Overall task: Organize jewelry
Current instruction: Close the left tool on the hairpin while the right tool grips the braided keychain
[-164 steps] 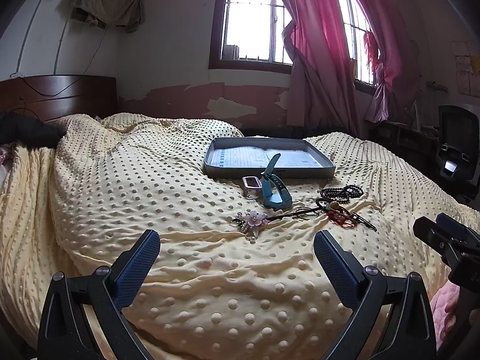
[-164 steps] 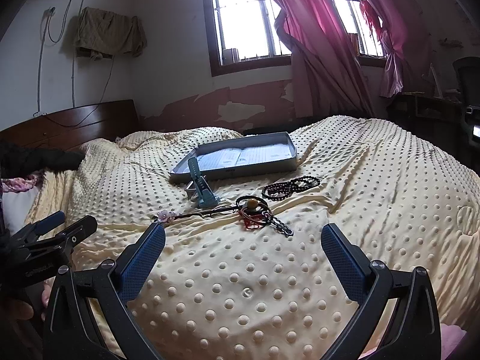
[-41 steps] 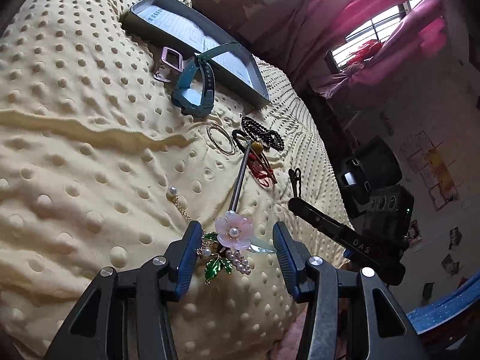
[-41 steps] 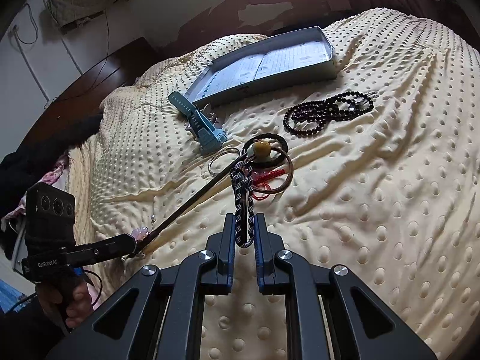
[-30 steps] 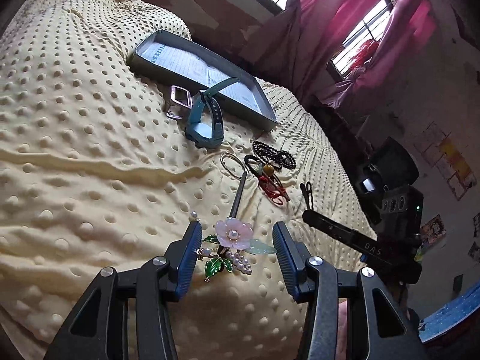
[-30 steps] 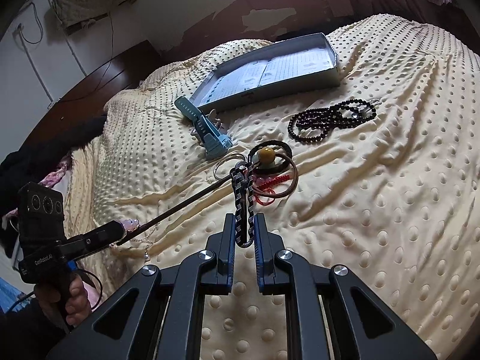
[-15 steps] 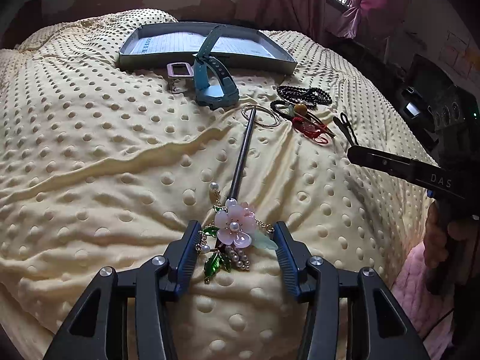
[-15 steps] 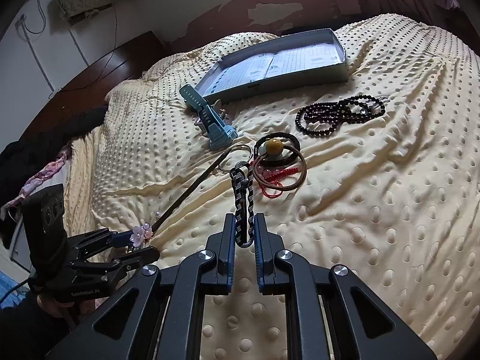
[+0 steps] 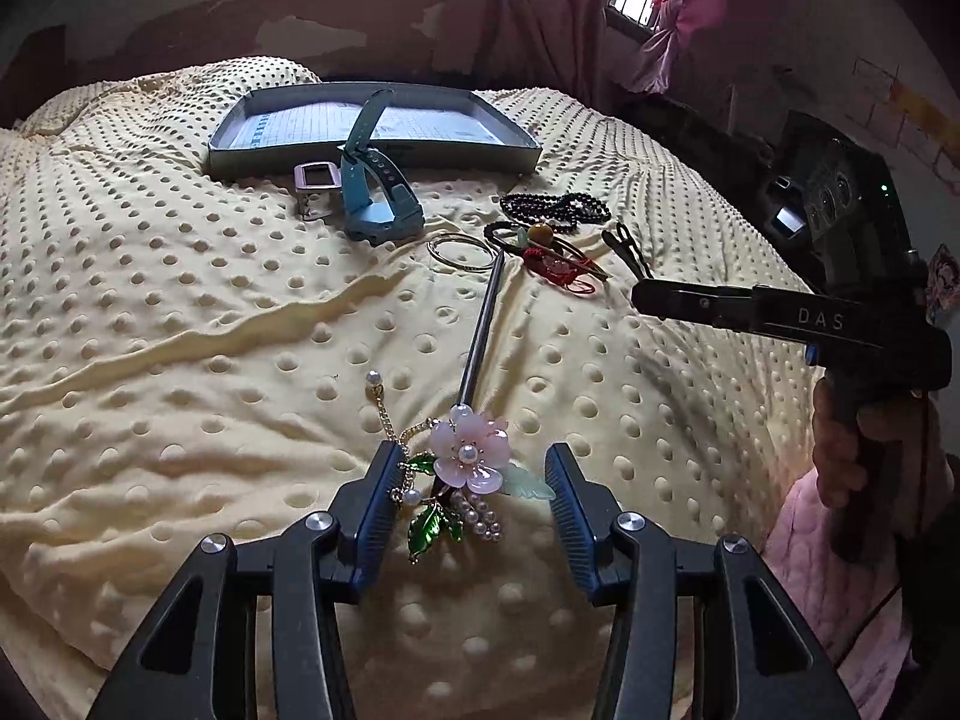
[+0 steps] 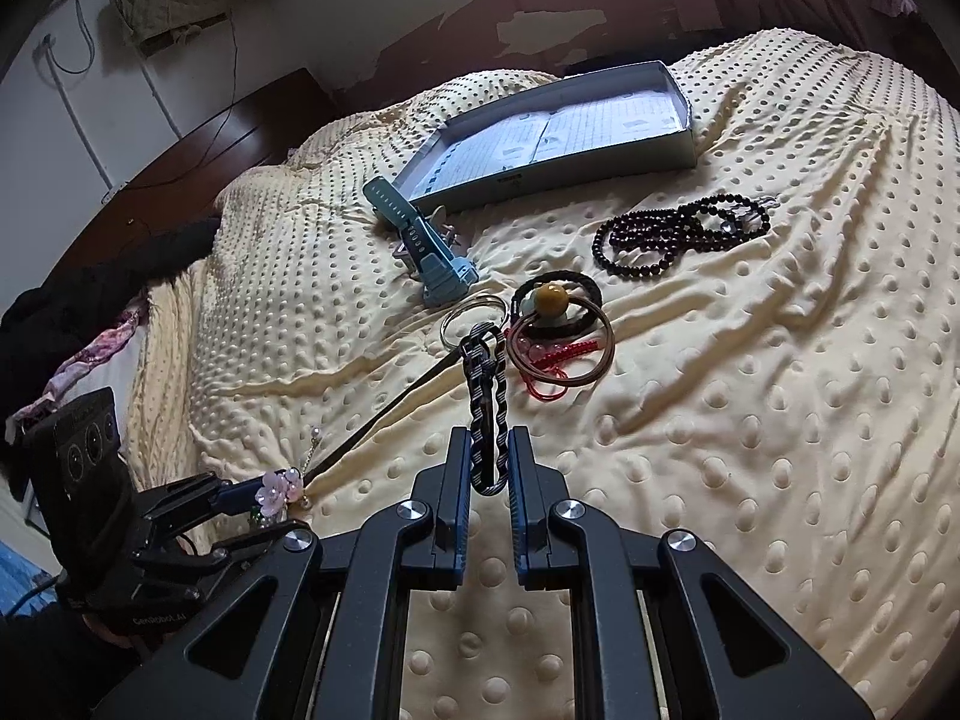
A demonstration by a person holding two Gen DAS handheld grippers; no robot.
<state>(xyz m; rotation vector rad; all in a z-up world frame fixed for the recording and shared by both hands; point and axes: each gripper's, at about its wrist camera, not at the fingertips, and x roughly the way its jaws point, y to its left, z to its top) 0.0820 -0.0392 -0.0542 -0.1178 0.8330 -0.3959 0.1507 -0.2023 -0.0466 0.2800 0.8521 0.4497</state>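
Holding two pieces at once, low over the bed, ahead of moving them to the tray.

We have the left gripper with its fingers partly open around the flower hairpin; whether the pads press the ornament we cannot tell, and its long stick points up the frame toward the thin ring. Our right gripper has its fingers narrowed onto the dark braided clip, gripped by its near end so the rest hangs free. The grey tray, upper centre of the right view, holds only a printed sheet; the blue watch, black bead strand, amber-bead bangles and red cord lie outside, in front of it.
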